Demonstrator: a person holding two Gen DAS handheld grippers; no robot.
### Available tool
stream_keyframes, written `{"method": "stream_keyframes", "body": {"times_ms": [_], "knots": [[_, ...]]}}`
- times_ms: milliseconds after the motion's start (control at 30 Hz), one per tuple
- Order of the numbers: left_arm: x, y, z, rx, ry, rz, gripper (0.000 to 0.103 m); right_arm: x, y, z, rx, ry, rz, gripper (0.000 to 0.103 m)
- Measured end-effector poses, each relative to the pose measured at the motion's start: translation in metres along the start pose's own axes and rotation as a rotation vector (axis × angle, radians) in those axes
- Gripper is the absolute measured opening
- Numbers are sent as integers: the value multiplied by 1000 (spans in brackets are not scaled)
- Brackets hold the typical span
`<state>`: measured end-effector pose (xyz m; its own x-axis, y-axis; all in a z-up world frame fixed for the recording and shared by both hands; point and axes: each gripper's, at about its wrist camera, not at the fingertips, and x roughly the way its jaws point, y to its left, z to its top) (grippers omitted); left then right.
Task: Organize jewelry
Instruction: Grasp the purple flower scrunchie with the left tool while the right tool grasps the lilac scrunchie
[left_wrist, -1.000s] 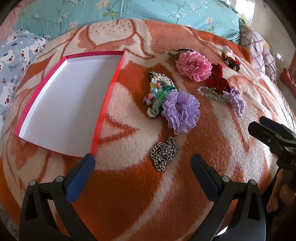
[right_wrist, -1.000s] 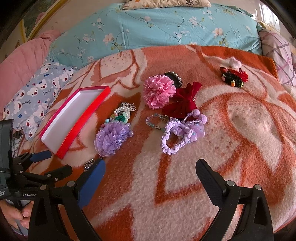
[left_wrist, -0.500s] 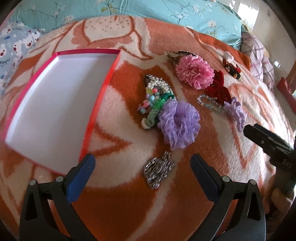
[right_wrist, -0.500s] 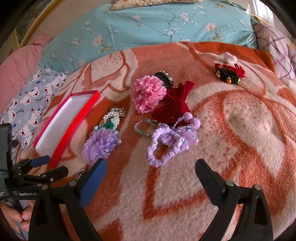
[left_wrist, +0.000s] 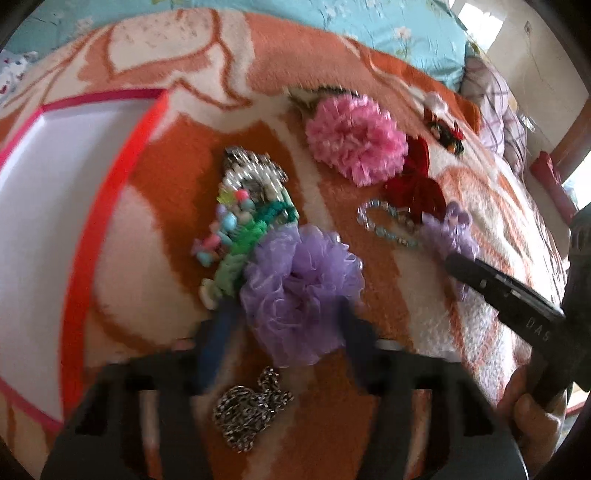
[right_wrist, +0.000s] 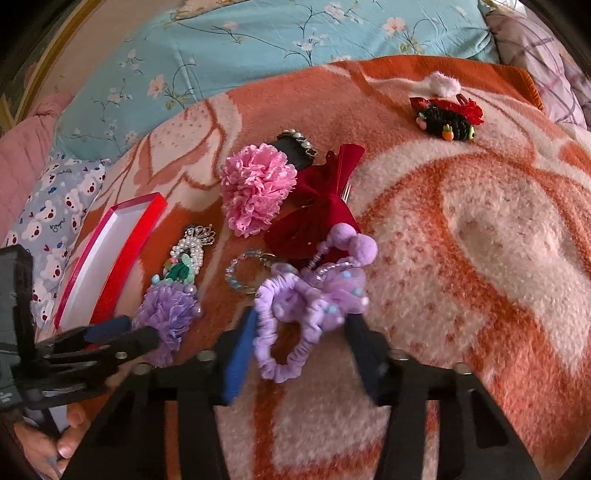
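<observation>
My left gripper (left_wrist: 286, 314) is open, its blurred fingers on either side of the near edge of a purple tulle flower (left_wrist: 299, 291). A silver chain (left_wrist: 251, 406) lies under it, between the finger bases. My right gripper (right_wrist: 301, 328) is open, its fingers either side of a lilac scrunchie (right_wrist: 288, 325). The red-rimmed white box (left_wrist: 44, 221) lies open at the left. A bead and pearl pile (left_wrist: 243, 214), a pink flower (left_wrist: 354, 136), a red bow (left_wrist: 417, 184) and a clear bead bracelet (left_wrist: 388, 221) lie on the blanket.
An orange and cream blanket (right_wrist: 480, 229) covers the bed. A red and black hair clip (right_wrist: 447, 118) lies at the far right. Blue floral bedding (right_wrist: 258, 44) and a bear-print pillow (right_wrist: 55, 214) lie behind. The right gripper's finger (left_wrist: 498, 288) crosses the left view's right side.
Both grippers have moved forward and down onto the jewelry. Their fingers have narrowed, the left around the purple flower, the right around the lilac scrunchie.
</observation>
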<state>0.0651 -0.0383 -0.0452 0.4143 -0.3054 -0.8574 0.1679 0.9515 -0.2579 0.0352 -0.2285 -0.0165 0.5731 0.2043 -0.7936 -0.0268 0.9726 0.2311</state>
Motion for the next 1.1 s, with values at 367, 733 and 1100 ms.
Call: {"method": "stream_keyframes", "body": {"times_ms": [367,733,1100], "knots": [[-36,9,-4,11,-82,-35,9,1,20,-2,-92,10,29,24],[-93,56,-11,-55,-188,12,9,-14,68,-2,-156,-14,150,19],[-134,135,-24,-184,-266,129,9,-12,160,9,-273,-34,315,15]]}}
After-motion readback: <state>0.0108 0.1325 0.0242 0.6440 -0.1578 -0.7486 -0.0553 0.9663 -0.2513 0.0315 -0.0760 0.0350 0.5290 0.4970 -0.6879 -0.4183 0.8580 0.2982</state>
